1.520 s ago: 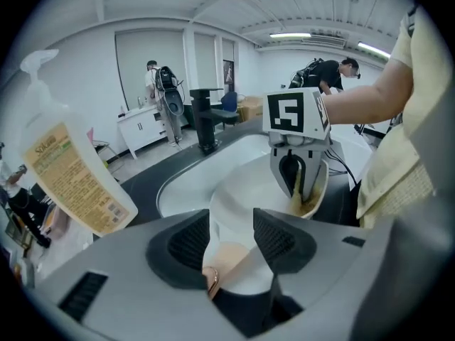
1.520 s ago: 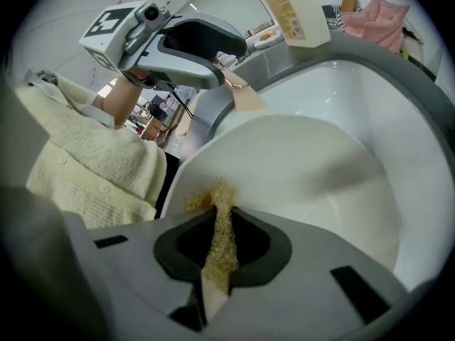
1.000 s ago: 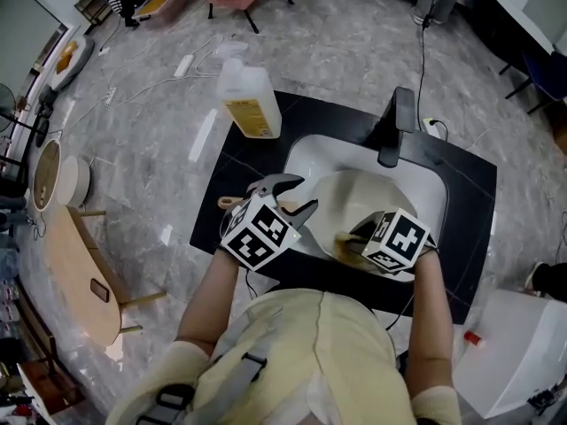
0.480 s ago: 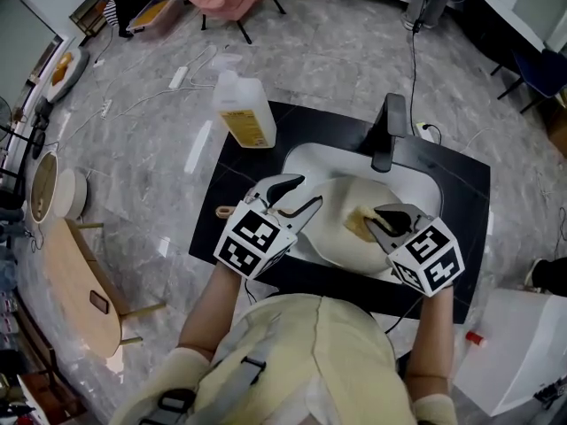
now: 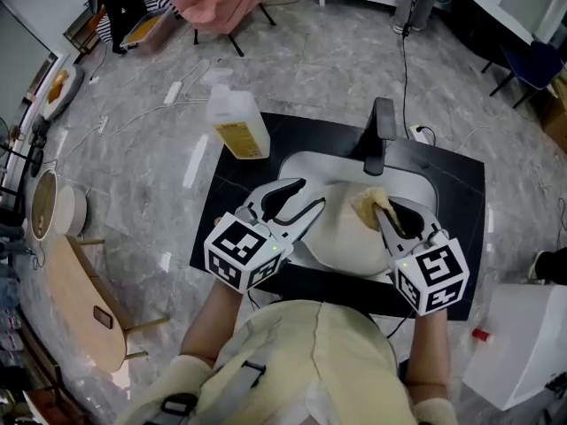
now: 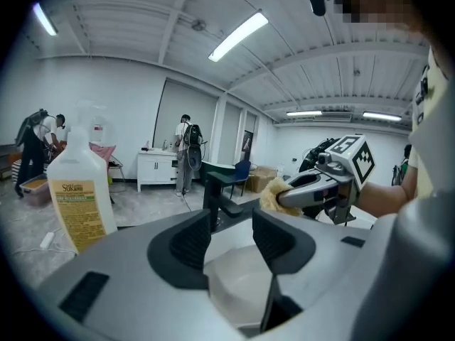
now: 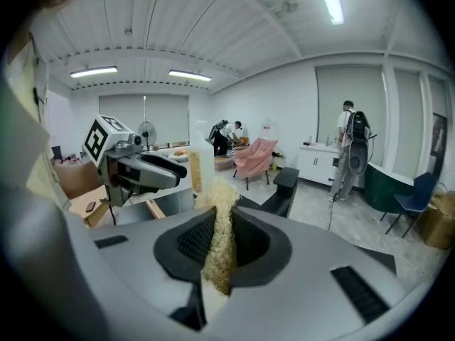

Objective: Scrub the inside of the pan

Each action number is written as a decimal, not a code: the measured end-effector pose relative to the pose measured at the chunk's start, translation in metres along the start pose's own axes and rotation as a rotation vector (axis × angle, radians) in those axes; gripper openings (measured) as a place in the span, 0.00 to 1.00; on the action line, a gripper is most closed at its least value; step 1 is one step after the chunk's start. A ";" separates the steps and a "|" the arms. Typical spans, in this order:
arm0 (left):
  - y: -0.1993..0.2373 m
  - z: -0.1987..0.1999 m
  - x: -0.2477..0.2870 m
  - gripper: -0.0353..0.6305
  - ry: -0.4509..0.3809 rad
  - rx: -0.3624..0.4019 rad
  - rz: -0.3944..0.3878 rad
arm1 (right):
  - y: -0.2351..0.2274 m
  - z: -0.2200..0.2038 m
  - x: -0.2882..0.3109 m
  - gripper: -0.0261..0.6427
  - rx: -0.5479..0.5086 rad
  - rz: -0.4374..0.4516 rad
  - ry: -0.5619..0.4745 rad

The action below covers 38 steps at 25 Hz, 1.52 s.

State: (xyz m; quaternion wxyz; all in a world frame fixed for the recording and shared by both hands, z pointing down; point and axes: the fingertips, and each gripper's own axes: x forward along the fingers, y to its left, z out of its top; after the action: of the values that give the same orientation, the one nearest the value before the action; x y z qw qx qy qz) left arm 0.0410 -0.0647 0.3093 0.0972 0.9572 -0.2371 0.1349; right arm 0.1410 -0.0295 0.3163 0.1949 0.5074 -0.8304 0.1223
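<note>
Holding: my right gripper was clamped on a straw-coloured scrub pad, with the fibres squeezed flat between the jaws and poking out past the tips.
Free hand: my left gripper stood wide open with nothing pinched. Only the pan showed beyond the gap.
Pan location: the pale pan sat in the sink below the tap. Both grippers hung above it, and the pad was over its far rim and, as far as I could tell, not touching.
Handling, pan: I judged it stiff, smooth and likely slippery, so it could slide or rock in the basin. I would steady it by the left rim or by the handle, though the handle was hidden under my left gripper.
Handling, pad: I judged it soft, light and springy. Gripped through its middle, it should bend to the pan's curve.
Head view only: it showed the black counter, the soap bottle beside the sink, and where each gripper hung over the pan.
Gripper views only: they showed how the jaws stood, and the left gripper view also caught the pad side-on.
</note>
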 end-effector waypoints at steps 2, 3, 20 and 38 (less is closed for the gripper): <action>-0.004 0.008 -0.002 0.33 -0.029 -0.010 -0.011 | -0.003 0.008 -0.006 0.11 0.005 -0.035 -0.038; -0.006 0.011 -0.004 0.33 -0.042 -0.012 -0.012 | -0.003 0.011 -0.009 0.11 0.009 -0.048 -0.056; -0.002 0.023 -0.017 0.17 -0.085 -0.017 0.071 | -0.006 0.020 -0.025 0.11 0.115 -0.117 -0.164; 0.003 0.014 -0.018 0.13 -0.051 0.004 0.110 | -0.009 0.021 -0.025 0.11 0.141 -0.123 -0.185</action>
State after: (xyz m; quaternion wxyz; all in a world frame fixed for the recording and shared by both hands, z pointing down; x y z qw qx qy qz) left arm 0.0271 -0.0634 0.2911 0.0818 0.9460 -0.2914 0.1163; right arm 0.1554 -0.0219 0.2863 0.0884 0.5787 -0.8017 0.1208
